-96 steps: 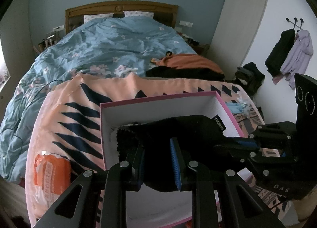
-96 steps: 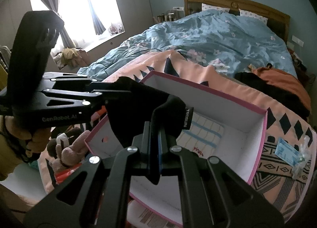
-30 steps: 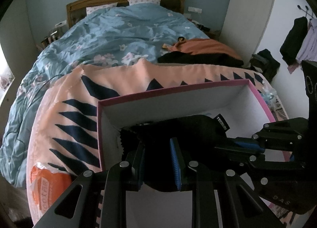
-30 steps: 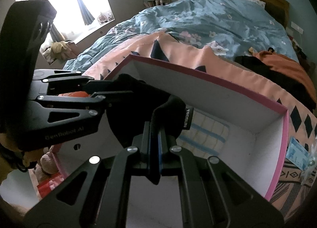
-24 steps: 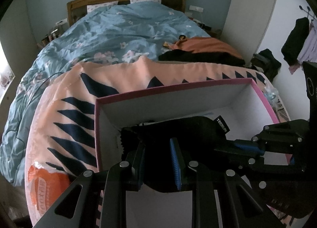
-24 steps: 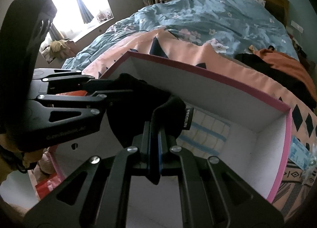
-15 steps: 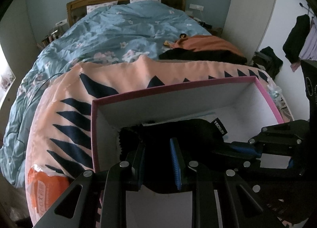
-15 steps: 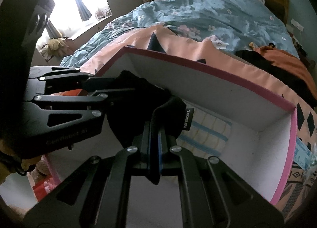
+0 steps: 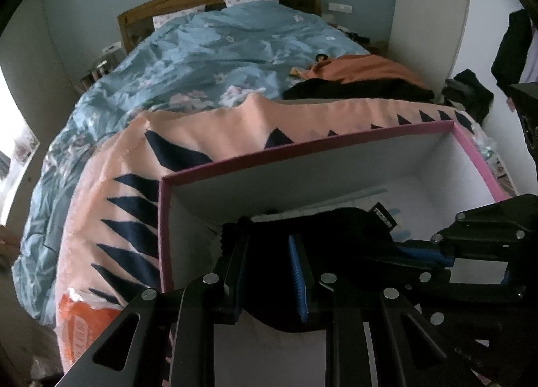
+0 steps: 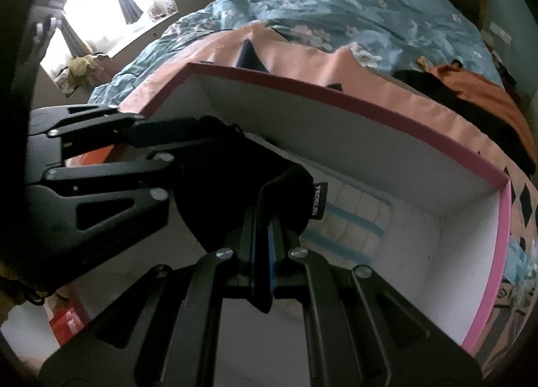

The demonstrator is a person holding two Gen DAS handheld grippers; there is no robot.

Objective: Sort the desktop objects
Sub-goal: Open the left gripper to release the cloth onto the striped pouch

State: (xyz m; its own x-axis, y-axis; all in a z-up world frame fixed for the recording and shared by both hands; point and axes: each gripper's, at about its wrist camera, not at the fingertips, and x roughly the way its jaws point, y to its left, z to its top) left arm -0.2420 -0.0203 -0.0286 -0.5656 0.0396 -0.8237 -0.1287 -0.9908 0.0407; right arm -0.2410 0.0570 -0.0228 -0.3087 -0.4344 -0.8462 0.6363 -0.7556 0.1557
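Bedroom ahead of the left tongs (image 9: 265, 252), seen from their own camera: blue floral duvet (image 9: 218, 50) far beyond the tips, peach blanket (image 9: 208, 131) with dark triangles nearer, pink-rimmed box (image 9: 302, 148) directly under and in front; pinched a thick bunch of the black garment (image 9: 336, 229) between blue pads, jaws pressed onto it; met the right tongs (image 9: 413, 249) coming in from the right side, clamped on the same garment's other end; probably gripped at two ends to keep the soft cloth stretched and lower it flat into the box rather than in a heap; hung over the box's near left corner, inside the walls; could not tell whether it touched the floor; orange packet (image 9: 84, 323) lay outside the box, down to the left; orange clothing (image 9: 363, 67) well ahead to the right, out of the way.

Same room from the right tongs (image 10: 267, 212): bright window far off to the left; jaws squeezed nearly together on a thin fold of the black garment (image 10: 218, 185), its label (image 10: 317, 200) just right of the tips; left tongs (image 10: 168, 141) reached in from the left, closed on the cloth; striped folded cloth (image 10: 353, 222) already lay on the box floor just ahead and right, likely the one thing to avoid covering or crowding; far box wall (image 10: 336, 138) stood close ahead, limiting any forward push.
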